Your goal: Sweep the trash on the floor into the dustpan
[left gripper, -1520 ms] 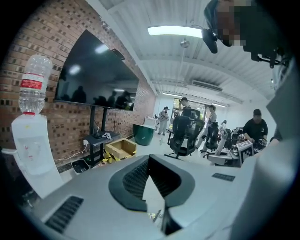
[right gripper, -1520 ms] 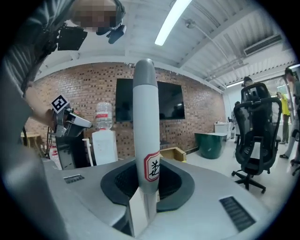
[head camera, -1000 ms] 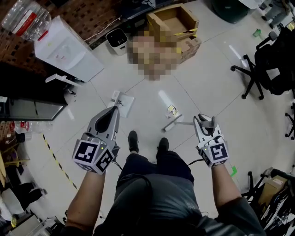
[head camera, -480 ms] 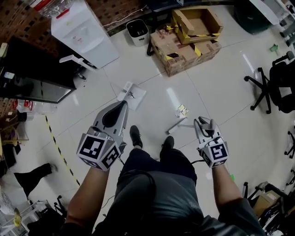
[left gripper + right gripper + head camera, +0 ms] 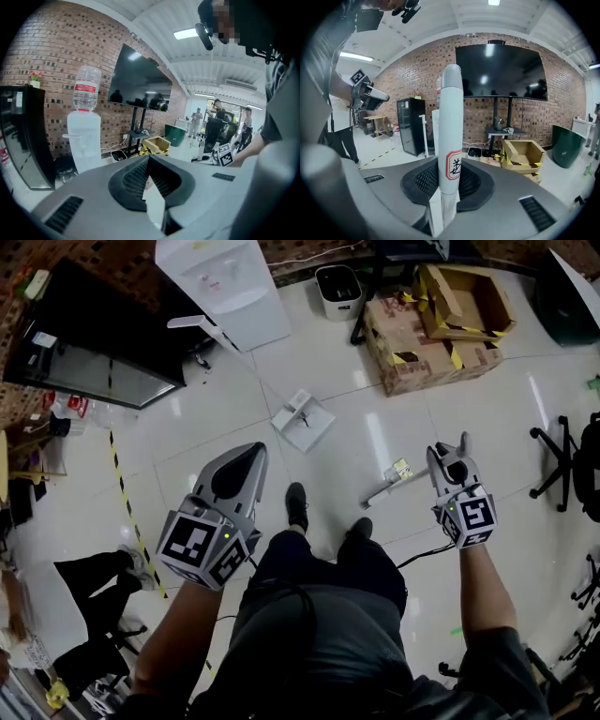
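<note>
Tiled floor; right gripper clamps apparent broom handle.

**What your cameras leave you guessing**

Your right tongs clamp a white broom handle, but its lower end runs off the bottom edge of the right gripper view. From your head camera the broom's far end is too small to make out. The scrap of trash just beside it is too small to identify.

Between your left tongs sits a white sliver. You cannot tell whether it is floor or something held, nor whether they are fully closed.

Your own body hides the floor beneath you and the heels of your shoes. The water dispenser and the office chair are cropped by the head view's edges.
</note>
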`<state>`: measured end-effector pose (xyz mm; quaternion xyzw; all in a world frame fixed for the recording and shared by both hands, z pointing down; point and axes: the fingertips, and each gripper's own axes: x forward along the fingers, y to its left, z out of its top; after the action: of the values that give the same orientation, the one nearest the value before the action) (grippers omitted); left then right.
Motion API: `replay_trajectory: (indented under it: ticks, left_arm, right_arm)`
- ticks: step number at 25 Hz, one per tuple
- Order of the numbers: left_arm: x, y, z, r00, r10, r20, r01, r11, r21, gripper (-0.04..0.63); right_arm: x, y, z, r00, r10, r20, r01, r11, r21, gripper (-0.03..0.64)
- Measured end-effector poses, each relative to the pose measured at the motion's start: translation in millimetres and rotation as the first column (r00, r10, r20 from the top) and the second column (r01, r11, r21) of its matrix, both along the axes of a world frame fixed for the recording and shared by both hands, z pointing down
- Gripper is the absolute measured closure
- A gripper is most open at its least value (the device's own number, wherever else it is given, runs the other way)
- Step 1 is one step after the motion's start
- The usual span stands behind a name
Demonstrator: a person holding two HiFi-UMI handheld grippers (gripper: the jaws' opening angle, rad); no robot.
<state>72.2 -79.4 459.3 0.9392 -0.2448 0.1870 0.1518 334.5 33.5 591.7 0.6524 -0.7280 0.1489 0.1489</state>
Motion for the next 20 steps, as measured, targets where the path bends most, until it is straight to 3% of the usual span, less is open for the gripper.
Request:
replay_trajectory:
  ticks: [8, 20]
  left_arm:
    - [-30, -47, 9, 0.998, -0.059, -0.006, 0.059, 0.998, -0.018, 0.581]
    - [-48, -104, 23, 0.997, -0.081, -0.005, 0.081, 0.996, -0.028, 0.581]
  right_arm:
    - [-44, -71, 11, 0.993, -0.115, 0.027, 0.116, 0.993, -0.013, 0.531]
    - [-129, -150, 9, 0.945, -0.321, 0.056, 0.321, 0.947, -0.001, 0.531]
